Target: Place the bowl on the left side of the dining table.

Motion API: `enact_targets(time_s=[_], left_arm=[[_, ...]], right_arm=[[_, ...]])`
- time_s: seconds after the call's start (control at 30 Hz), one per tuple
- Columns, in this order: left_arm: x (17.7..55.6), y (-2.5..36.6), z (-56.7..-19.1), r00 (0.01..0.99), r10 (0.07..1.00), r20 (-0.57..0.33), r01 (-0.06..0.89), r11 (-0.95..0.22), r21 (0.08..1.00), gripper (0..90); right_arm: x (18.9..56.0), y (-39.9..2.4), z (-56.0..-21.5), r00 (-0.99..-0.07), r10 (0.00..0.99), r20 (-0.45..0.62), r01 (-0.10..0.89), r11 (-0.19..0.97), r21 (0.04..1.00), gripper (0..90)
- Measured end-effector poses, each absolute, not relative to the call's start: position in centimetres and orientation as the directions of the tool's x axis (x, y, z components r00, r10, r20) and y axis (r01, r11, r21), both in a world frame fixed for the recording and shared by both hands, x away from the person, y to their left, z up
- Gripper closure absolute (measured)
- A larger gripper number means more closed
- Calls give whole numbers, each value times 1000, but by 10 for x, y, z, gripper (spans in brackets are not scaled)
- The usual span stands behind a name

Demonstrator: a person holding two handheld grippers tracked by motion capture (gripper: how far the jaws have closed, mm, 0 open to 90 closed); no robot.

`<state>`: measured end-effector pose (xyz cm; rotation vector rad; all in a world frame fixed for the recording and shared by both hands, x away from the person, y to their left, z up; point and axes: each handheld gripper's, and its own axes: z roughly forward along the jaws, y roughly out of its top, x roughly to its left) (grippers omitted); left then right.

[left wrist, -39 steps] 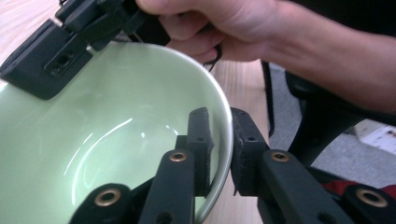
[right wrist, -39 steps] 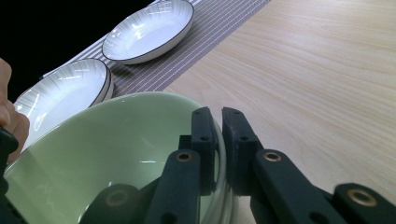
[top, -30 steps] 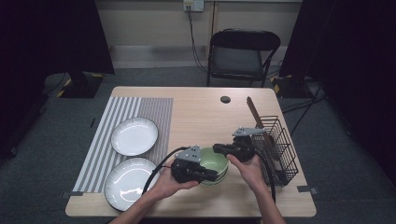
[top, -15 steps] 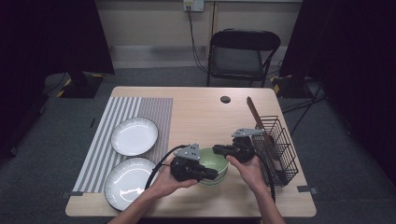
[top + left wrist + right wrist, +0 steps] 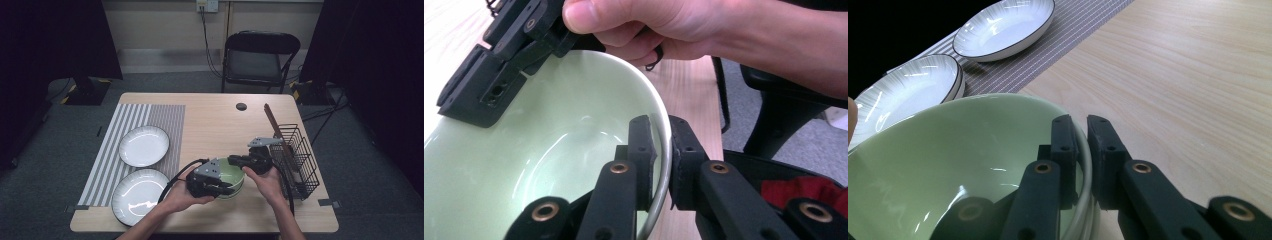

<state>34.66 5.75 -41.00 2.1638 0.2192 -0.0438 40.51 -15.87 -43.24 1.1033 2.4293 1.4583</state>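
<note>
both grippers, left gripper (image 5: 227, 189) and right gripper (image 5: 234, 160), have their fingers clenched on the green bowl's (image 5: 231, 173) rim, nothing's budged since a second ago, so the lift looks next

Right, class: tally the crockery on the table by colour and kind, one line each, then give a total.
white plates: 2
green bowl: 1 (whether another is stacked under it cannot be told)
total: 3
</note>
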Motion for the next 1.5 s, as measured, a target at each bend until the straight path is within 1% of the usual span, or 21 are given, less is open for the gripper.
enact_targets(time_s=[0.13,0.23,0.33,0.47,0.53,0.6,0.67,0.77,1.03,1.13,1.3,1.4,1.5], left_arm=[[348,59,-410,981,138,-133,187,-549,815,834],[350,60,-408,979,138,-148,200,-547,813,836],[352,60,-407,976,139,-169,218,-549,807,835],[355,60,-403,971,131,-199,239,-541,806,835],[356,61,-401,974,122,-190,226,-529,818,833],[358,61,-398,973,121,-199,233,-530,816,830],[358,61,-398,973,117,-197,229,-532,815,830],[359,62,-400,971,115,-210,239,-521,820,831],[356,63,-399,972,132,-192,233,-529,816,816],[354,65,-396,975,146,-167,221,-561,798,788],[354,66,-397,972,169,-161,231,-603,763,718],[355,62,-399,970,170,-172,241,-611,754,703],[353,53,-402,973,173,-154,230,-641,733,705]], right_arm=[[405,-158,-430,-738,626,251,520,291,803,826],[405,-159,-426,-744,623,240,511,300,806,801],[404,-160,-424,-750,620,231,501,305,810,822],[403,-160,-424,-752,622,221,496,312,810,827],[403,-159,-424,-748,627,217,499,317,806,833],[403,-158,-425,-748,631,204,501,335,798,841],[404,-159,-426,-746,628,224,510,322,797,843],[404,-159,-426,-746,629,219,507,324,799,844],[404,-159,-427,-744,627,228,511,316,799,846],[404,-160,-428,-743,626,237,515,310,799,846],[404,-160,-428,-745,623,239,516,310,799,846],[404,-160,-428,-745,623,239,515,310,799,846],[405,-160,-428,-745,623,240,516,310,799,846]])
